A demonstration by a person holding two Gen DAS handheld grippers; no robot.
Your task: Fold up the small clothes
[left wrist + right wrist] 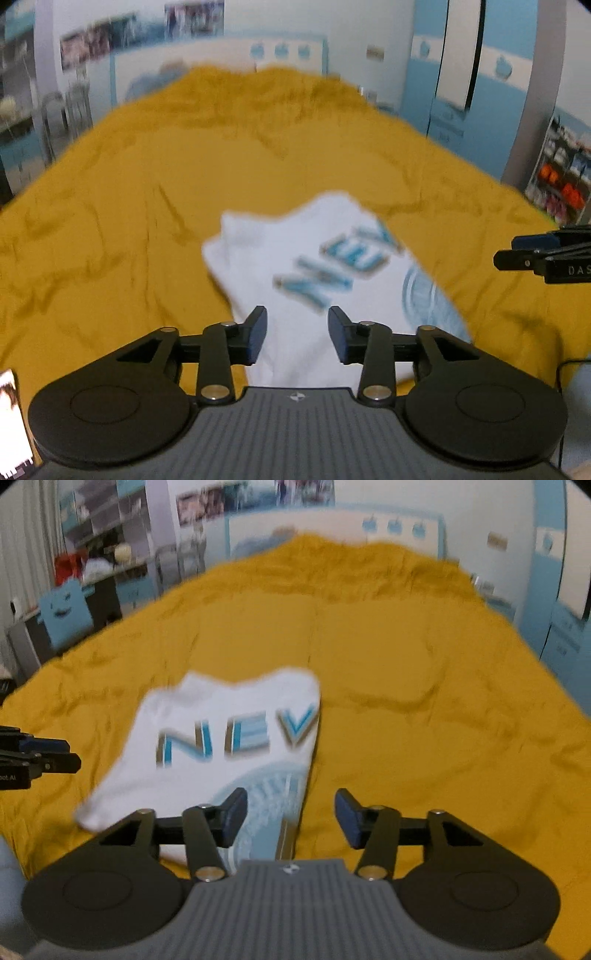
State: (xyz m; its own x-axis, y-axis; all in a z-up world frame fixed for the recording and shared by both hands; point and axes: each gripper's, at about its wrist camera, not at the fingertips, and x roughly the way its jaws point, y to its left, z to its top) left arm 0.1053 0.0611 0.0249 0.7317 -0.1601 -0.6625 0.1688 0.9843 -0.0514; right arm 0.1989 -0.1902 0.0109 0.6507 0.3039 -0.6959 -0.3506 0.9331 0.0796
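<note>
A small white shirt [295, 266] with blue "NEV" lettering and a pale blue round print lies folded on the mustard-yellow bedspread [147, 177]. My left gripper [297, 334] hovers above the shirt's near end, jaws apart, nothing between the pads. In the right wrist view the same shirt [207, 738] lies left of centre. My right gripper [291, 819] hangs over the shirt's right edge and the bedspread [424, 701], jaws apart and holding nothing. Each gripper shows at the side of the other's view: the right gripper [524, 258], the left gripper [55, 760].
The bedspread covers a wide bed reaching back to a white and blue headboard [221, 55]. Blue wardrobe doors [443, 92] stand at the right. Shelves and a desk with clutter [99, 565] stand at the left beyond the bed.
</note>
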